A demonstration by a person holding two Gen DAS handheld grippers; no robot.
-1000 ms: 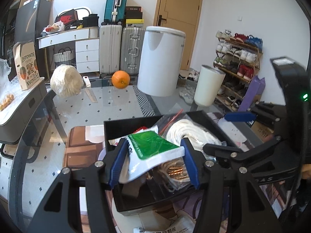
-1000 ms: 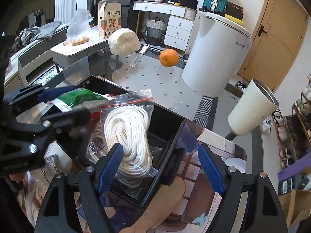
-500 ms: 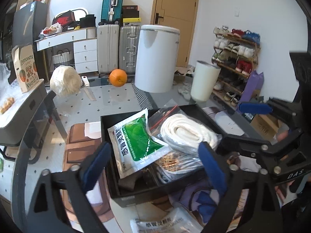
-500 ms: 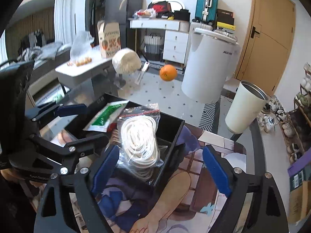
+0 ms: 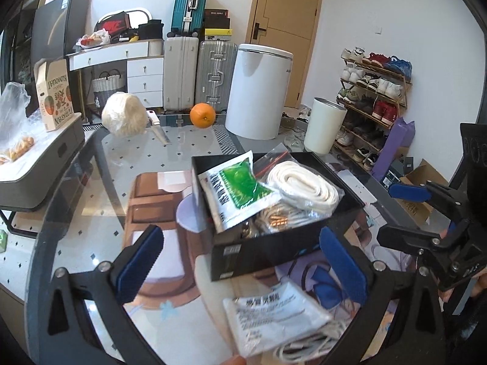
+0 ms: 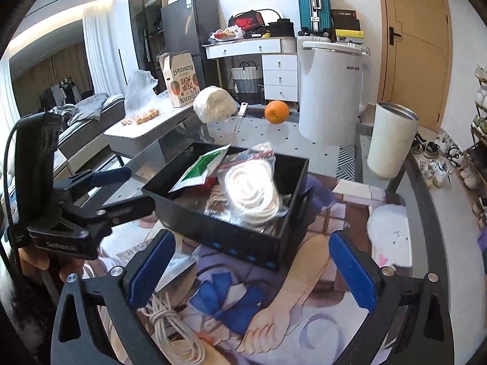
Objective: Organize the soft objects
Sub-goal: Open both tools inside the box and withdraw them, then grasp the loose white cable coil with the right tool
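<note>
The black box (image 5: 274, 252) is the biggest task thing. It sits on the picture mat (image 6: 304, 289) on the glass table (image 5: 170, 164), near the middle of both views. It is already pretty full, so I think the job is partway done: some soft things are packed and some still wait outside.

Inside the box, at about 3 o'clock, lies a clear bag of white rope (image 5: 304, 187), coiled up and shiny. At about 9 o'clock a green and white packet (image 5: 240, 188) leans on the box wall with one corner sticking up over the rim. Under them is a bag with little copper bits (image 5: 275, 220); I cannot tell what they are.

Outside the box, at 6 o'clock in the left view, lies a white printed packet (image 5: 271, 316) on a loose white cord (image 6: 170, 328). These look floppy and light.

The left gripper (image 5: 240, 264) has its blue pads wide apart with nothing between them. The right gripper (image 6: 249, 267) is opening wide, and nothing is between its pads either.

Next, I think a gripper needs to go down to the white packet or the cord, pinch it gently and lift it into the box.
</note>
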